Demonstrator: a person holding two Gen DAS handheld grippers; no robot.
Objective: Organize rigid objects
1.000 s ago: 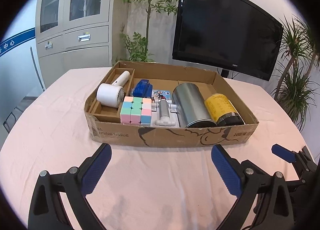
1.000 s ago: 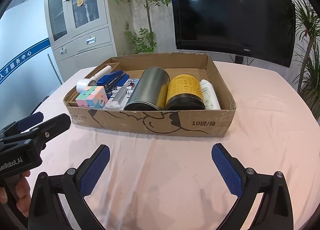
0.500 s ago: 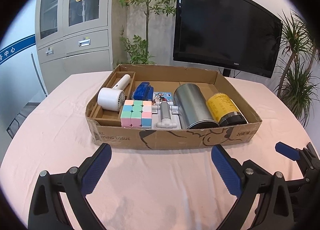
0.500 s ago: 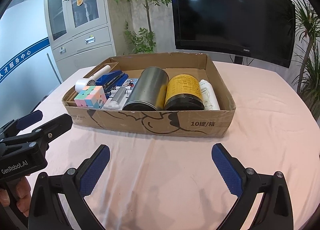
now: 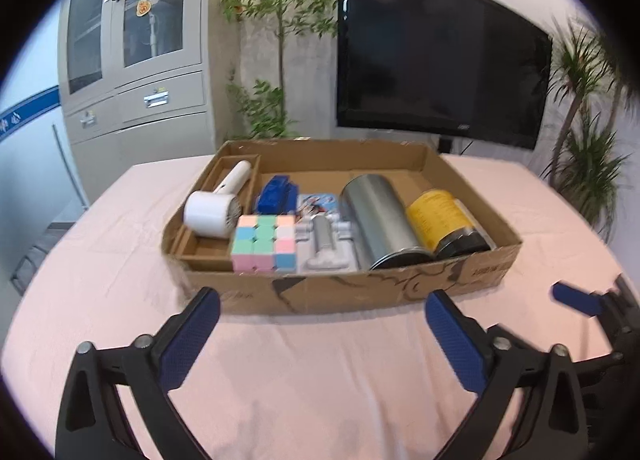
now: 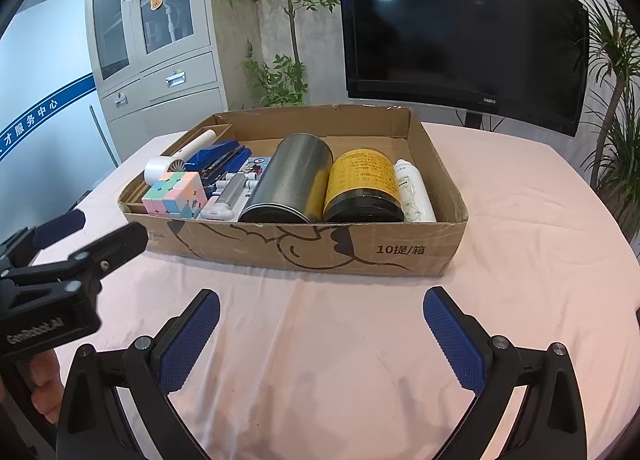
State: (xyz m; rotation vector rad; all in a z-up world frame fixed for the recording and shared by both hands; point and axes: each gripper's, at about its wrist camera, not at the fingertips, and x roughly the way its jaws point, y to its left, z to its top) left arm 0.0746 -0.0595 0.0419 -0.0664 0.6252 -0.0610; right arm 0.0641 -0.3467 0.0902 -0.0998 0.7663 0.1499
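A shallow cardboard box (image 5: 332,292) (image 6: 304,252) sits on the pink-clothed table. It holds a white handheld fan (image 5: 212,212), a pastel puzzle cube (image 5: 264,244) (image 6: 174,194), a blue stapler (image 5: 274,194), a grey-white gadget (image 5: 324,244), a steel canister (image 5: 380,224) (image 6: 290,180), a yellow-labelled jar (image 5: 444,220) (image 6: 362,184) and a white bottle (image 6: 412,188). My left gripper (image 5: 320,336) hovers open in front of the box. The right gripper (image 6: 320,336) is open too, to its right, with nothing between its fingers.
A large black monitor (image 6: 464,28) stands behind the table, with potted plants (image 5: 276,52) and a grey cabinet (image 5: 136,72) along the wall. The left gripper's body (image 6: 52,284) shows at the left of the right wrist view, with a hand under it.
Both views have risen and drawn back slightly from the box. The left view is blurred by motion. Both grippers stay open.
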